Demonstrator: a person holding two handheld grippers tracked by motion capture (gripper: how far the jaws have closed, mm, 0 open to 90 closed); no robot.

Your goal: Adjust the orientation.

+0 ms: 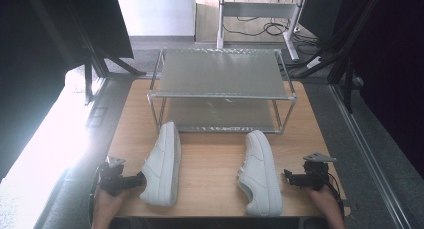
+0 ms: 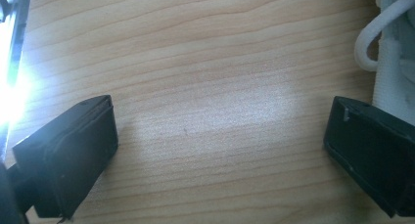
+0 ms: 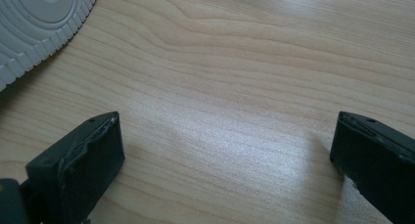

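Wooden tabletop (image 1: 210,164), light grain, seen from above; bright glare along its left edge.

Shoe rack (image 1: 220,89): metal frame, two grey tiers, standing at the far half of the tabletop, open side toward the person.

Left shoe (image 1: 162,164): white sneaker, lying on its side in front of the rack's left leg, toe pointing toward the rack, heel near the front edge. Its white lace (image 2: 374,35) and side show at the right edge of the left gripper view.

Right shoe (image 1: 260,171): white sneaker, lying on its side in front of the rack's right leg, toe toward the rack, well apart from the left shoe. Its grey ribbed sole (image 3: 36,18) shows at the upper left corner of the right gripper view.

Left tool (image 1: 131,180): held low at the front left, just beside the heel end of the left shoe. Jaws stand wide apart over bare wood, nothing between them; the right-hand jaw lies against or just beside the shoe's side.

Right tool (image 1: 289,177): held low at the front right, just beside the right shoe. Jaws wide apart, bare wood between them, clear of the sole.
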